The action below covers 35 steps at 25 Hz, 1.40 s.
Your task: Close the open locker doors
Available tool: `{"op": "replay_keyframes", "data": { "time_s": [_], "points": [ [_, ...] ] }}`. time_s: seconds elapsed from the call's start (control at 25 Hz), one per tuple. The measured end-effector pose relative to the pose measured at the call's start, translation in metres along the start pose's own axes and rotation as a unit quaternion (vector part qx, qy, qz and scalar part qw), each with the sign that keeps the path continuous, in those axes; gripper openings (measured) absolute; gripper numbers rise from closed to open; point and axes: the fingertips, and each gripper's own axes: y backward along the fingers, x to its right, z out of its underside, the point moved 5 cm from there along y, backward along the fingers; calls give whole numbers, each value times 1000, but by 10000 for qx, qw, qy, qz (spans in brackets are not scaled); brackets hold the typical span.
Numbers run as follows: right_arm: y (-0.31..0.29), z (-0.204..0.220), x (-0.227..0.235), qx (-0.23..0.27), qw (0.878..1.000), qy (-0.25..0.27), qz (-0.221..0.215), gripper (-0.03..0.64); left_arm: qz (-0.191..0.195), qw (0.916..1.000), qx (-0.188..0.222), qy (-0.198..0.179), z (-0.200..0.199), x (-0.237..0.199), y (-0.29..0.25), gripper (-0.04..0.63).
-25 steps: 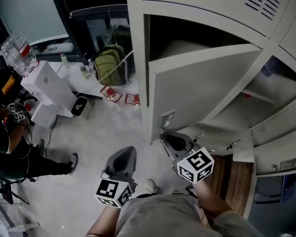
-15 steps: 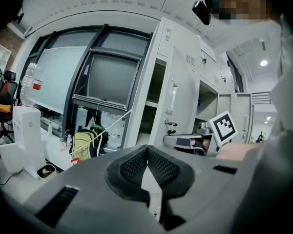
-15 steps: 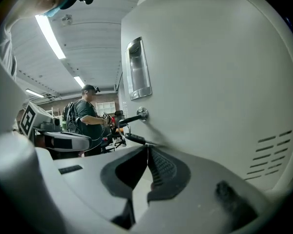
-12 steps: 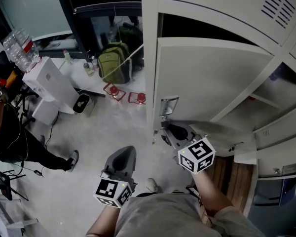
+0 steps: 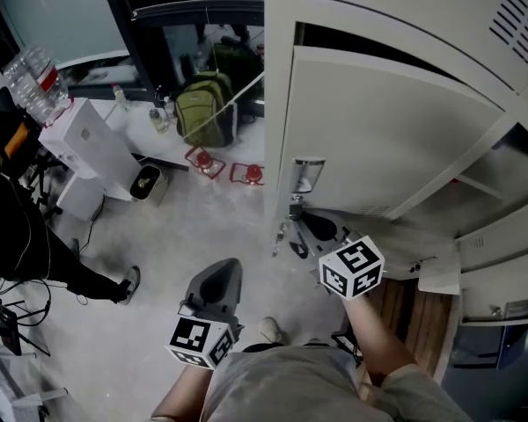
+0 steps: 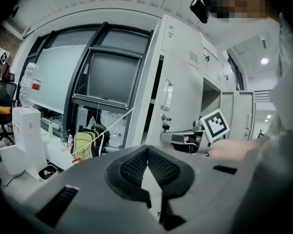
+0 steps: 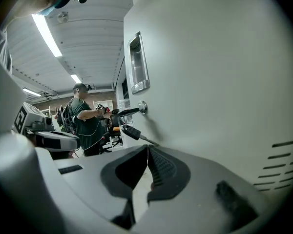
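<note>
Now right tool [image 5: 310, 231], jaws pressed together, sits near the key [image 7: 132, 131] of the ajar door [image 5: 396, 139]; left tool [image 5: 218, 281] likewise pressed together, empty.

An office-lab workroom: grey steel lockers [image 5: 396, 139], strip ceiling lights [image 7: 46, 33], backpack [image 5: 204, 110], bottled water [image 5: 33, 82], concrete floor [image 5: 194, 227].

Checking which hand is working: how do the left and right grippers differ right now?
The right gripper sits close against the pale grey metal locker door, by its keyed lock; the left gripper hangs over the floor, apart from that door. The right faces the door, the left faces the open room. Both have jaws shut and empty.
</note>
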Motion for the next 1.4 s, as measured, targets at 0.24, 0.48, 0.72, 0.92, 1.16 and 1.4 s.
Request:
{"op": "replay_keyframes", "data": {
  "time_s": [0.24, 0.48, 0.72, 0.92, 1.16, 1.4],
  "points": [
    [-11, -2, 11, -40, 10000, -13, 52, 28, -38, 10000, -55, 35, 2, -9, -2, 15],
    [-22, -4, 19, -63, 9999, -36, 100, 28, -55, 9999, -82, 48, 2, -18, -3, 15],
    [-29, -3, 26, -110, 9998, -30, 160, 28, -68, 9999, -85, 59, 2, -24, -5, 15],
    [-30, -3, 32, -110, 9996, -61, 246, 28, -64, 9999, -100, 76, 3, -27, -6, 15],
    [-28, -4, 36, -101, 9995, 9, 313, 28, -31, 9999, -81, 72, 1, -27, -6, 15],
    [-29, -3, 36, -105, 9994, 1, 319, 28, -18, 9999, -83, 69, 0, -27, -7, 15]
  ]
}}
